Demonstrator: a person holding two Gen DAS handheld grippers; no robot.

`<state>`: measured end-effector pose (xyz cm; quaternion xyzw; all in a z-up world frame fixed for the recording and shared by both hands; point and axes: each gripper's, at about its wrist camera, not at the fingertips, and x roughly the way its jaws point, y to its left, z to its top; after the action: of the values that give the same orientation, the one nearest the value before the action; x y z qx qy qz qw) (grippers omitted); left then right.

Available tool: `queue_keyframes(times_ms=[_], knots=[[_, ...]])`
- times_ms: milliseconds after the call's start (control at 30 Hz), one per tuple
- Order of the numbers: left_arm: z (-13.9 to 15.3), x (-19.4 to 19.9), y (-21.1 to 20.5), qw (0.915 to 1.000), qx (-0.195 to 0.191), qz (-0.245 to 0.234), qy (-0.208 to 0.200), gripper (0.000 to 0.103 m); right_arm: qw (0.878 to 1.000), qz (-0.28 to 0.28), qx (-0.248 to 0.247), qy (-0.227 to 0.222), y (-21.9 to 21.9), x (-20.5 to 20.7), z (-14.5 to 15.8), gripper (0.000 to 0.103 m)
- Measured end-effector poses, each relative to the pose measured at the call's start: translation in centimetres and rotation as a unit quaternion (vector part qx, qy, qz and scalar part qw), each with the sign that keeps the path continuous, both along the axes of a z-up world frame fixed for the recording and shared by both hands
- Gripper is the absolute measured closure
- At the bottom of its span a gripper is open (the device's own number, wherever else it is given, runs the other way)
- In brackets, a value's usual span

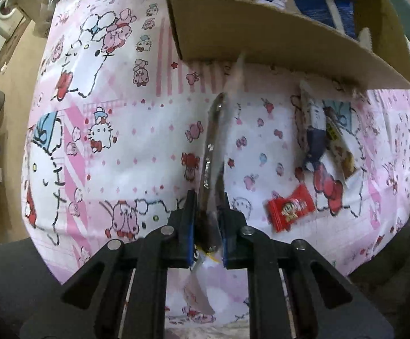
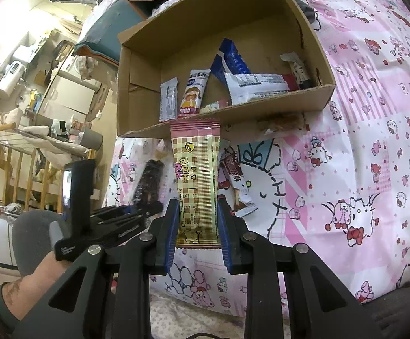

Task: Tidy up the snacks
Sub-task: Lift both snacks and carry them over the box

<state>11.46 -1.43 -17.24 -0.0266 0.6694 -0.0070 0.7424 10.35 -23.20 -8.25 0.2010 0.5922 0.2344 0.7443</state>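
My left gripper (image 1: 208, 197) points down at the pink cartoon tablecloth and is shut on a dark, silvery snack packet (image 1: 212, 152), seen edge-on between the blue pads. In the right wrist view that left gripper (image 2: 152, 207) shows at the left with the dark packet (image 2: 150, 180) sticking out of it. My right gripper (image 2: 196, 202) is shut on a beige checkered snack bar (image 2: 196, 175) whose far end reaches the front wall of an open cardboard box (image 2: 261, 28). The box (image 1: 247, 34) holds several packets. A red candy packet (image 1: 289, 210) lies on the cloth.
Two more packets, a navy-and-white one (image 1: 315, 132) and a beige one (image 1: 342, 152), lie on the cloth below the box. Another packet (image 2: 237, 180) lies behind the held bar. A person's hand (image 2: 35, 257) holds the left gripper. Cluttered shelves and a wooden rack (image 2: 21, 169) stand beyond the table's left edge.
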Motion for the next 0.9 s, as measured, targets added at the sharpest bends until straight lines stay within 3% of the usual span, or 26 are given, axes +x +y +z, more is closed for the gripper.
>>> queue_keyframes(times_ms=[233,367,467,533,667,900], knots=[[5.5,-3.0,1.4,0.9982,-0.034,0.027,-0.041,0.092,1.000,-0.008,0.019,-0.012,-0.5,-0.1,0.8,0.075],[9.6,-5.2,1.4,0.9950,-0.041,0.023,-0.087,0.092,0.999,0.006,0.014,-0.044,0.4,-0.4,1.9,0.075],[12.5,-4.4,2.2,0.9904,-0.048,0.023,-0.128,0.092,0.997,0.007,0.024,-0.066,0.7,-0.4,2.8,0.075],[15.7,-4.1,1.9,0.9821,-0.041,0.008,-0.184,0.092,0.996,-0.004,0.030,-0.084,0.3,-0.3,3.6,0.075],[19.8,-1.6,1.5,0.9692,-0.038,-0.006,-0.243,0.092,0.993,-0.026,0.037,-0.114,-0.7,0.3,4.9,0.075],[21.7,4.5,0.4,0.9628,-0.051,-0.019,-0.265,0.092,0.988,-0.057,0.046,-0.134,-2.0,3.7,7.0,0.075]])
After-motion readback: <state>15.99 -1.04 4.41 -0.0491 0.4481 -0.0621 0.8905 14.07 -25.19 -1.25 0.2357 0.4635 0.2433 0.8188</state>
